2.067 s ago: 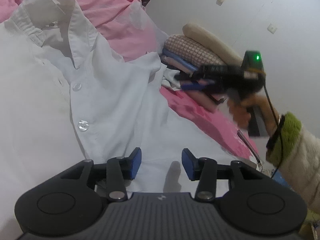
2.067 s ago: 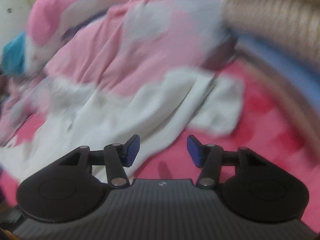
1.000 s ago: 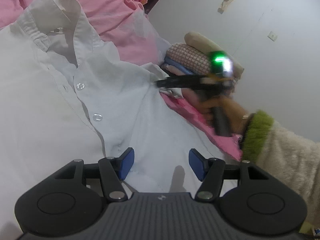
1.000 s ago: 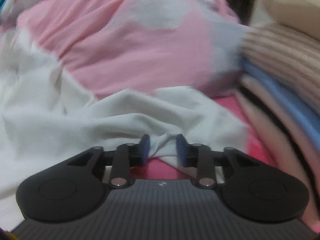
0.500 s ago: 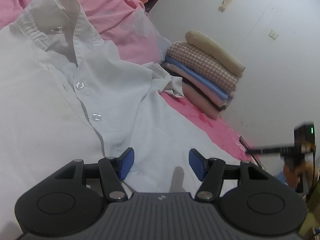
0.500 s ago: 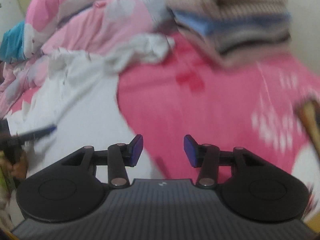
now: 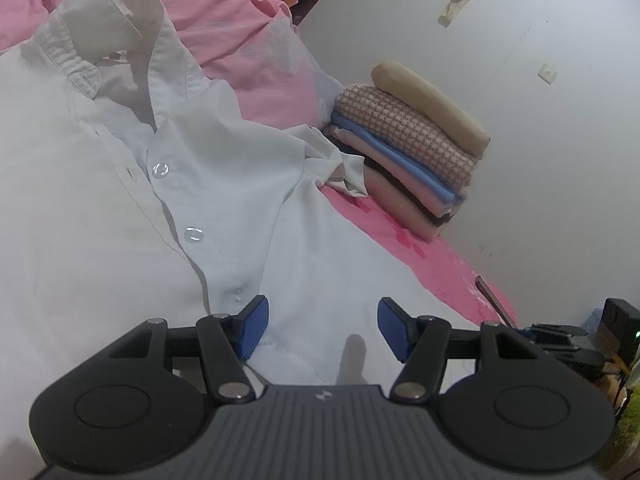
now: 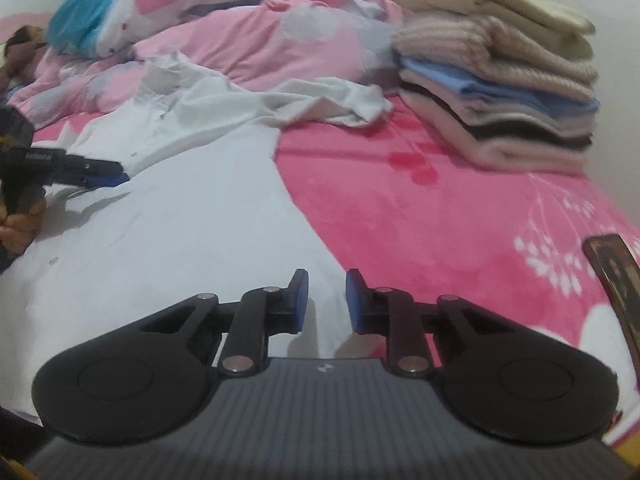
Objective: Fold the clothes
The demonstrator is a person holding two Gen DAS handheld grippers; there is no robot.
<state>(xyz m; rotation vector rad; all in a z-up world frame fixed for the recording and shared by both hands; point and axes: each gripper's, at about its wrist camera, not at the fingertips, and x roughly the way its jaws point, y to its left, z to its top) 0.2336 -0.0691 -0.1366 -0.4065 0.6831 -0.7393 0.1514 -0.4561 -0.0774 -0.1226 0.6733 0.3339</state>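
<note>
The bed (image 8: 460, 208) fills the room here, bright pink blanket with white flower prints, and a rumpled pink quilt (image 7: 224, 28) is heaped along its far side. Spread across the blanket lies the white button-up shirt (image 7: 100, 208), front up, collar (image 7: 108, 28) toward the quilt, two clear buttons showing down the placket. One sleeve (image 8: 320, 100) is bunched in a crumpled heap, reaching toward the stack of folded clothes (image 8: 500, 92) by the wall; from the left wrist view its cuff looks just beside the stack, though I cannot tell if they touch. The stack is neat: beige on top, a checked knit, blue, pink and black layers below.

Open pink blanket runs between the shirt's side edge and the stack, plenty of free bed there. A dark, thin object (image 8: 612, 264) lies at the bed's near right edge.

Now the tools. The left tool (image 7: 320, 330) hangs over the shirt's lower front, blue pads standing wide apart, nothing between them but the cloth beneath, and no pinch on it. The right tool (image 8: 323, 300) sits low at the shirt's side edge, right where white meets pink; its jaws have just been closing and now stand narrow, a small gap left, with no fabric caught between the pads. From there the left tool shows off to the left, a hand (image 8: 16, 228) wrapped round its grip.
</note>
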